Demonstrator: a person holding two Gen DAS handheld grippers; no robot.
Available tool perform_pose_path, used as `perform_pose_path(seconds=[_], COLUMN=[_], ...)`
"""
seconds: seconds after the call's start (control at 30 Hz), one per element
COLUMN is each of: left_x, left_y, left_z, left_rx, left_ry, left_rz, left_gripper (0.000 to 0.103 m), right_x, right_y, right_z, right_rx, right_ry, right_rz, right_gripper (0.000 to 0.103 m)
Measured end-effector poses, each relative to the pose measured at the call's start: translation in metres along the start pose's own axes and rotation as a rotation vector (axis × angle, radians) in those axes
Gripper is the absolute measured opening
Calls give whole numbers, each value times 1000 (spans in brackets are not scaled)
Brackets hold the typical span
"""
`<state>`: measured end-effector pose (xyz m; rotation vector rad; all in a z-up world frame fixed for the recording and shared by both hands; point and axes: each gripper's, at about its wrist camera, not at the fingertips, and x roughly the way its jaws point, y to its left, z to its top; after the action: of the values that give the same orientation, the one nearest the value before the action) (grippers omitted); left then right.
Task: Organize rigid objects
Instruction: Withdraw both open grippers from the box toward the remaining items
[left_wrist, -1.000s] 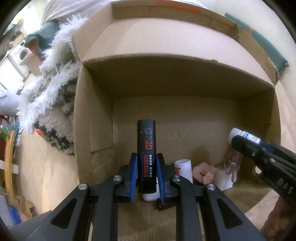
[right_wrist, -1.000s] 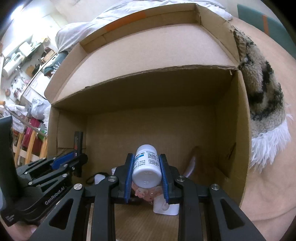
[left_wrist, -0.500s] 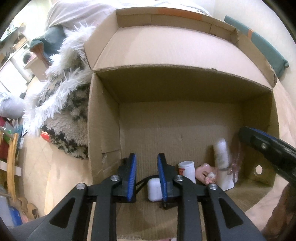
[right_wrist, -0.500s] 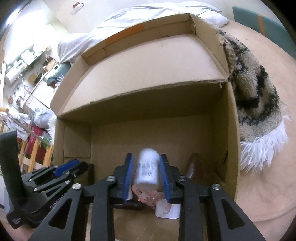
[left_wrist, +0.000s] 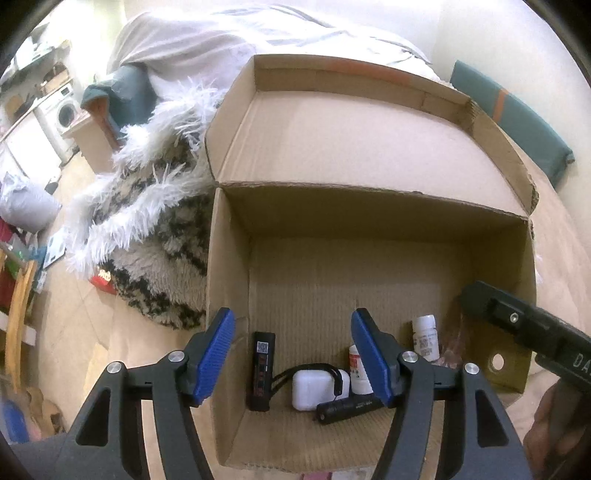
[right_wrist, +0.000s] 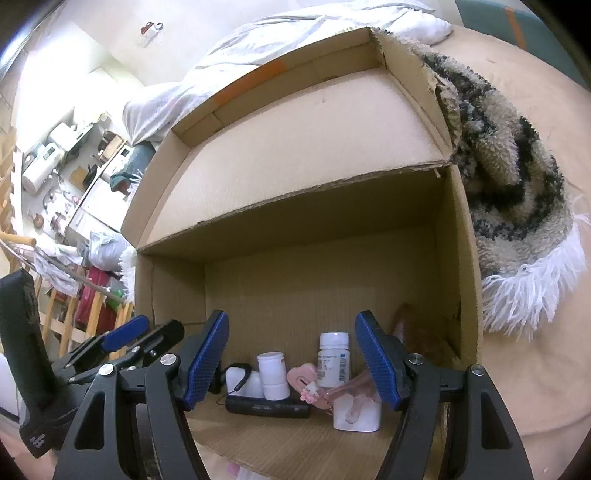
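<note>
An open cardboard box holds the objects. The black stick device stands against its left wall. The white pill bottle stands upright at the right. Between them are a white case, a black flashlight, a small white bottle and a pink item. My left gripper is open and empty above the box's front edge. My right gripper is open and empty above the front edge too.
A shaggy white and black rug lies beside the box on both sides. The box's rear flap stands open behind. A bed with white covers is further back. A white block sits at front right in the box.
My left gripper let go of the black stick device and my right gripper let go of the white pill bottle. Both now stand in the box, and both grippers have opened and drawn back.
</note>
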<state>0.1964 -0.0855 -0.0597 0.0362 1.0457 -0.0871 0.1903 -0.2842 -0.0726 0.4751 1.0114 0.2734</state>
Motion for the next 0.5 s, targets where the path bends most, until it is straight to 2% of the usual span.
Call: perform_pose_path(seconds=[0.23,0.5], left_x=[-6,-26], left_y=[-3,-2], left_z=[0,-4], left_rx=[-13,-3], left_ry=[-2,-22], left_rz=[-16,6], left_gripper=[62,62], right_x=[-6,-27], right_y=[1,8], right_z=[-1,-6], right_rx=[18,5], right_ry=[-6,-32], right_rz=[24,29], right_gripper=[75,75])
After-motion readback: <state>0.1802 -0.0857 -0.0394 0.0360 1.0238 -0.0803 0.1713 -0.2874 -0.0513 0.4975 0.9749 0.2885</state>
